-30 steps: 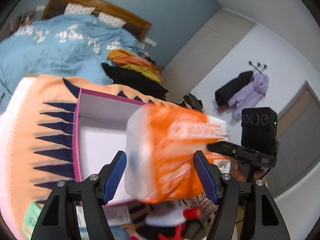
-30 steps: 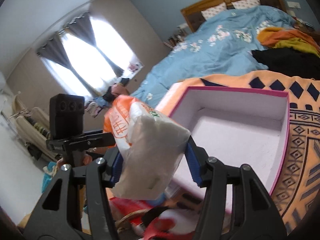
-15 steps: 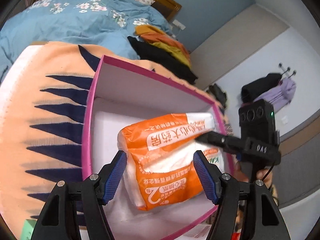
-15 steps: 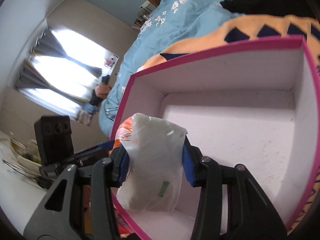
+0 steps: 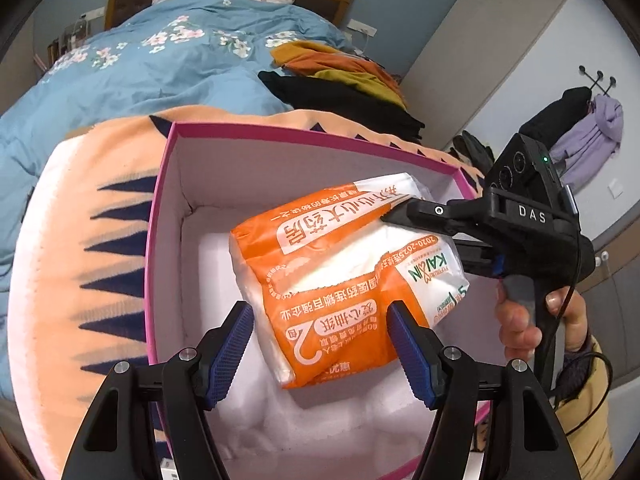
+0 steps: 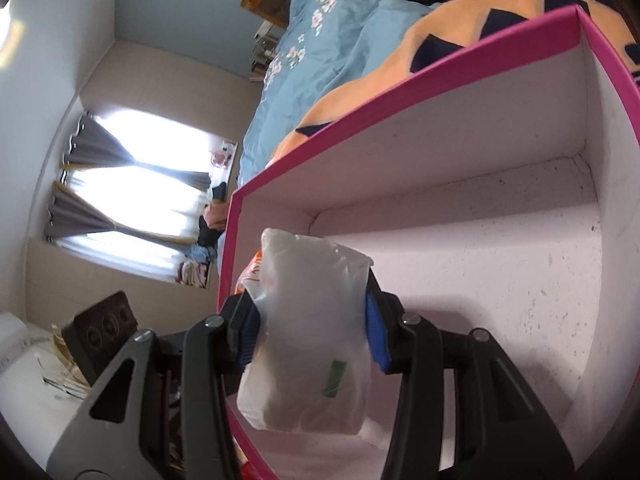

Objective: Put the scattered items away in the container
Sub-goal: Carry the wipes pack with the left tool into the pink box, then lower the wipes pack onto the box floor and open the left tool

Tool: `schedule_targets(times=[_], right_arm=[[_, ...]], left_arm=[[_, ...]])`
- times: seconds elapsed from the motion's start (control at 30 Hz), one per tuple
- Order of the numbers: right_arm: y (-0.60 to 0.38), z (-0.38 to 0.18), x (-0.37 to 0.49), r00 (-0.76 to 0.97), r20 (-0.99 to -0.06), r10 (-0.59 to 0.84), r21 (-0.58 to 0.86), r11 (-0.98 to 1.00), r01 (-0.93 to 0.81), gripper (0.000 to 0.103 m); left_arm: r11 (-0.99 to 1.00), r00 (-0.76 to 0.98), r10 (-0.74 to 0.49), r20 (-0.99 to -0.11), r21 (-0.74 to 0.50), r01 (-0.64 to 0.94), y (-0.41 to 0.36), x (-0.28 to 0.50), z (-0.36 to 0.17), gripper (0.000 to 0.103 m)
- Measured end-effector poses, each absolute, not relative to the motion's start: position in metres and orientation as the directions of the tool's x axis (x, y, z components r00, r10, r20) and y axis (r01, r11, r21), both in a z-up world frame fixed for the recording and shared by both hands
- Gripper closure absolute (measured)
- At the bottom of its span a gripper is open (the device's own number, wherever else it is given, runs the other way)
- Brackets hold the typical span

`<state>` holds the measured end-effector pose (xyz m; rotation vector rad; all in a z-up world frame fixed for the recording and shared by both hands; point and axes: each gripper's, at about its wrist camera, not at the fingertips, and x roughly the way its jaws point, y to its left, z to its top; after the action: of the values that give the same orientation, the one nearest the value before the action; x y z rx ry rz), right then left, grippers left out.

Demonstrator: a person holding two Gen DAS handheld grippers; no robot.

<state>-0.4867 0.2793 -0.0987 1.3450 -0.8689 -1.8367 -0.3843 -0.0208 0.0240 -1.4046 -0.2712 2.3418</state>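
An orange and white tissue pack [image 5: 340,280] hangs inside the pink-rimmed white box [image 5: 160,220], just above its floor. My right gripper [image 5: 432,236] comes in from the right, shut on the pack's far end. In the right wrist view its blue pads [image 6: 374,332] squeeze the clear plastic end of the tissue pack [image 6: 308,280] over the box [image 6: 400,92]. My left gripper [image 5: 318,320] stands open around the pack's near end. Its right pad [image 5: 408,348] touches the wrapper, while the left pad sits a little apart.
The box rests on an orange blanket [image 5: 100,200] with dark triangles, on a bed with a blue floral quilt [image 5: 160,60]. Folded clothes [image 5: 340,80] lie behind the box. A person's hand [image 5: 520,320] holds the right gripper. Coats [image 5: 580,132] hang on the wall.
Both grippers have come down over the box and tipped downward. The pack has gone from in front of the box to inside it. The right gripper has rolled and squeezed tighter.
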Motion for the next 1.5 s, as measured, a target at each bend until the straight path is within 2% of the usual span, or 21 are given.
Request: schedule_targets(times=[0.23,0.53,0.67,0.9,1.03,1.3,1.4,1.5], right_arm=[[0.276,-0.11,-0.503,-0.254,-0.497,-0.83,0.85,-0.524,0.05,0.055],[0.254,-0.134,-0.515,-0.219,-0.556,-0.802,0.825,-0.565,-0.021,0.055],[0.251,-0.131,-0.515,-0.213,-0.637,-0.741,0.757,-0.653,0.009,0.048],[0.267,-0.107,-0.501,-0.221,-0.701,-0.678,0.675,-0.731,0.098,0.035],[0.267,-0.092,-0.486,-0.189,-0.696,-0.693,0.672,-0.721,0.167,0.035],[0.258,-0.096,-0.457,-0.107,-0.7,-0.706,0.679,-0.705,0.205,0.035],[0.255,-0.107,-0.468,-0.092,-0.672,-0.735,0.718,-0.677,0.162,0.035],[0.258,-0.118,-0.474,-0.07,-0.609,-0.79,0.782,-0.613,0.116,0.035]], left_arm=[[-0.94,-0.444,0.342,-0.828,-0.3,-0.163,-0.021,-0.414,0.019,0.036],[-0.982,-0.459,0.172,-0.872,-0.114,-0.151,0.0,-0.442,0.011,0.038],[-0.981,-0.453,0.135,-0.881,-0.054,-0.188,0.012,-0.44,0.007,0.038],[-0.979,-0.446,0.152,-0.882,-0.073,-0.19,-0.003,-0.436,0.01,0.038],[-0.968,-0.409,0.182,-0.894,-0.092,-0.232,-0.001,-0.429,0.01,0.038],[-0.947,-0.355,0.142,-0.924,-0.023,-0.321,0.017,-0.411,0.001,0.033],[-0.943,-0.349,0.123,-0.929,0.0,-0.333,0.023,-0.413,-0.002,0.025],[-0.944,-0.37,0.113,-0.922,0.017,-0.331,0.026,-0.419,-0.003,0.024]])
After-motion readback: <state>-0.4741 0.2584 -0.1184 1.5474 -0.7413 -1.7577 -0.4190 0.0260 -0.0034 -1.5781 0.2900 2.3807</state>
